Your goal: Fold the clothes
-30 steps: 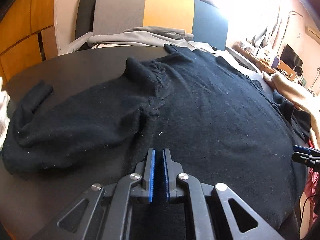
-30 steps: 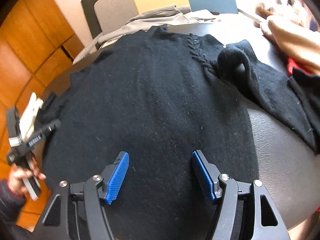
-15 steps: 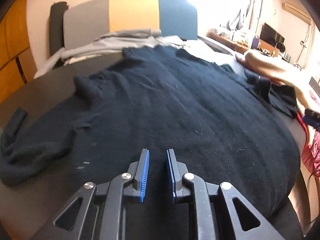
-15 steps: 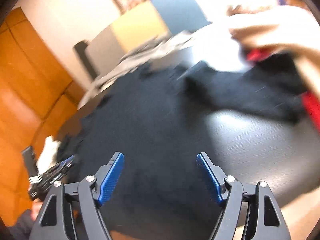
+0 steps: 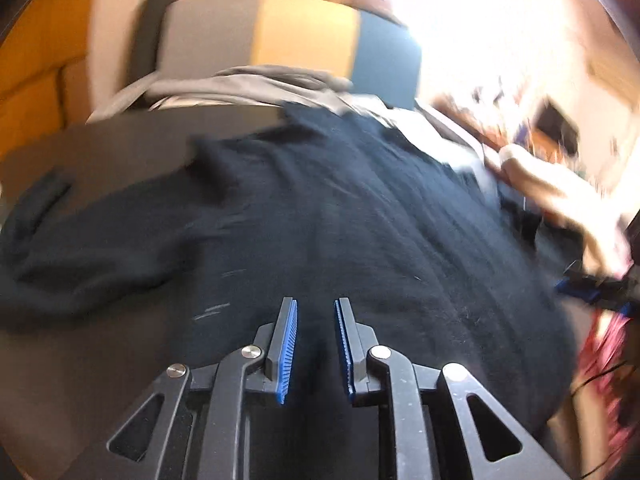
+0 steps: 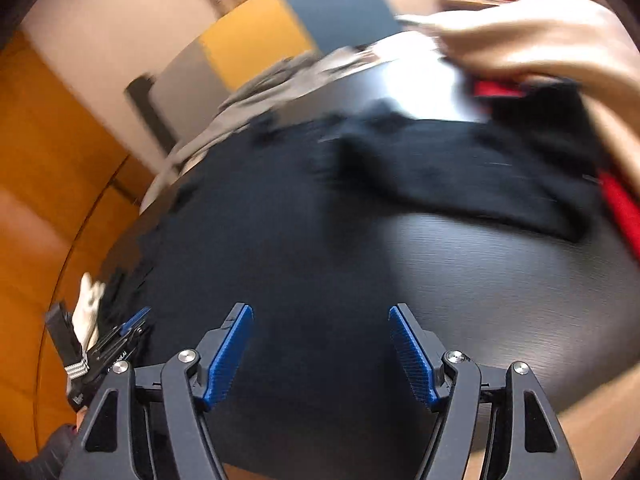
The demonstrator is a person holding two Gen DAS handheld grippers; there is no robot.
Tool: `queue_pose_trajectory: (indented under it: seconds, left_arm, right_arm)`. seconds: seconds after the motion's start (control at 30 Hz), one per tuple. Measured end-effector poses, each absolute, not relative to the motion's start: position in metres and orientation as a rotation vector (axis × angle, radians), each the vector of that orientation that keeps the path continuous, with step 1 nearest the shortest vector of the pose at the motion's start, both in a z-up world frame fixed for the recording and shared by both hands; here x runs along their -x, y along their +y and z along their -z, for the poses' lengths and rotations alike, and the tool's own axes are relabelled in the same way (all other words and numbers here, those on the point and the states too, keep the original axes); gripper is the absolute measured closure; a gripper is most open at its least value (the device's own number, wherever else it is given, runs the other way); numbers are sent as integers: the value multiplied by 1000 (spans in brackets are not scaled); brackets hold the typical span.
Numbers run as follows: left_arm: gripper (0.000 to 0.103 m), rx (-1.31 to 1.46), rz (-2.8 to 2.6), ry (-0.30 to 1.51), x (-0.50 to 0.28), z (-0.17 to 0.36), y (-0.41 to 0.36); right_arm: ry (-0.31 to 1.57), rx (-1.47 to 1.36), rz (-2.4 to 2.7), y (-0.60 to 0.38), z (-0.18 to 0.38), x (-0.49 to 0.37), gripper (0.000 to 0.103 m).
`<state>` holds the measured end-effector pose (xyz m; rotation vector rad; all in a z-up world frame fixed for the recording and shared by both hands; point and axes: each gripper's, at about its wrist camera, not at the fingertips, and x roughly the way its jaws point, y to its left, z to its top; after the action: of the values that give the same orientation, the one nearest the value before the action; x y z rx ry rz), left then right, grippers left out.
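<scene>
Black knitted sweater is lying flat on dark bench w/ both hand-held grippers hovering empty, left slightly parted, right gaping wide.

Both cameras sit close above the black sweater, looking down toward twelve o'clock. Both see the striped chair.
</scene>
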<state>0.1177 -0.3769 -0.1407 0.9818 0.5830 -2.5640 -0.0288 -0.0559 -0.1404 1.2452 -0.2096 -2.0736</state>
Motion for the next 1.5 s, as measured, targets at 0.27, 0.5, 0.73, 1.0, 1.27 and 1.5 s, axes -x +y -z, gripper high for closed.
queue_pose_trajectory:
  seconds: [0.27,0.5,0.73,1.0,1.27,1.5]
  left_arm:
    - [81,-792,2259,511,-244,87,-497]
    - [62,-932,2342,643,-209,55,-592]
    - [59,-1421,2165,388,-115,99,-649]
    - [57,-1669,2111,446,-87,153,-666]
    - [95,-1517,2204,472,-102,137,-642]
    - [95,-826,2313,710,-209,39,-607]
  right_arm:
    - [81,-1196,1798,-192,149,-26,24]
    - [273,-1153,1681,-272,154,-61,20]
    - [303,-1167,1648,-303,160,-57,17]
    - [273,-1184,1610,-304,167,-49,7]
    - [321,-1144,1613,-308,169,-59,0]
    - [314,-1125,1623,-305,169,-60,0]
